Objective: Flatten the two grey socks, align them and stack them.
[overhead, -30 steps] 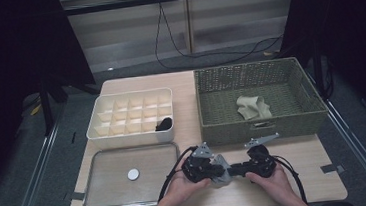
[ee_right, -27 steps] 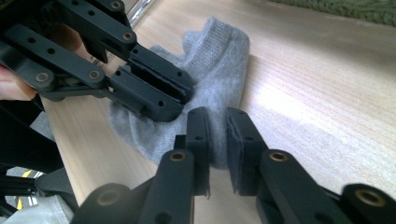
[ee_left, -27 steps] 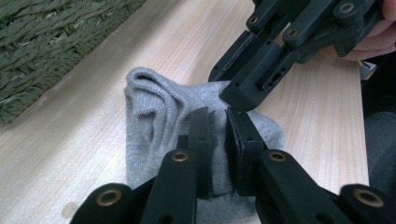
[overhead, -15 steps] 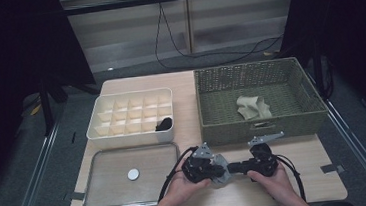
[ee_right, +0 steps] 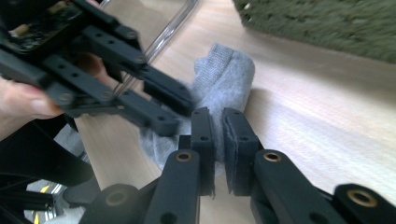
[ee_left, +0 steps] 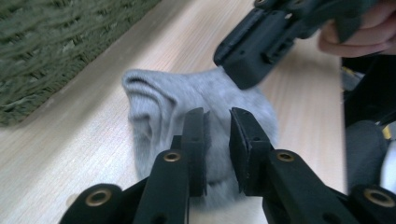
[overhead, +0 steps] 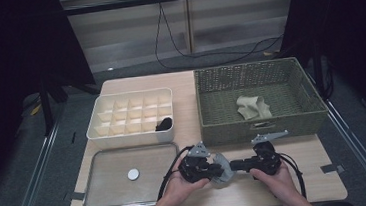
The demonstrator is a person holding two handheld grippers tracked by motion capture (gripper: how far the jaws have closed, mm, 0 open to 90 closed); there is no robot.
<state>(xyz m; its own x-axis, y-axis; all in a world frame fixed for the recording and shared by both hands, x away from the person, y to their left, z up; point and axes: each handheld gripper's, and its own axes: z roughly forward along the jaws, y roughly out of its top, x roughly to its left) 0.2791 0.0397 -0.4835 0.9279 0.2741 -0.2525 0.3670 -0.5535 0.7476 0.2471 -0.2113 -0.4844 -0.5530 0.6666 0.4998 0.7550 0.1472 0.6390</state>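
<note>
High view: near the wooden tabletop's (overhead: pixel 302 173) front edge, both the left gripper (overhead: pixel 216 169) and right gripper (overhead: pixel 236 166) pinch a grey sock (overhead: pixel 222 166), grey floor (overhead: pixel 51 164) all around.

The two grippers met nose to nose over the grey sock (overhead: pixel 222 167), leaving no passage between them. Just behind stood the wicker basket (overhead: pixel 273 125), its front wall blocking any straight push forward. The metal tray (overhead: pixel 104 200) lay close at left (its rim low). Bare table (overhead: pixel 318 184) lay open to the right.
</note>
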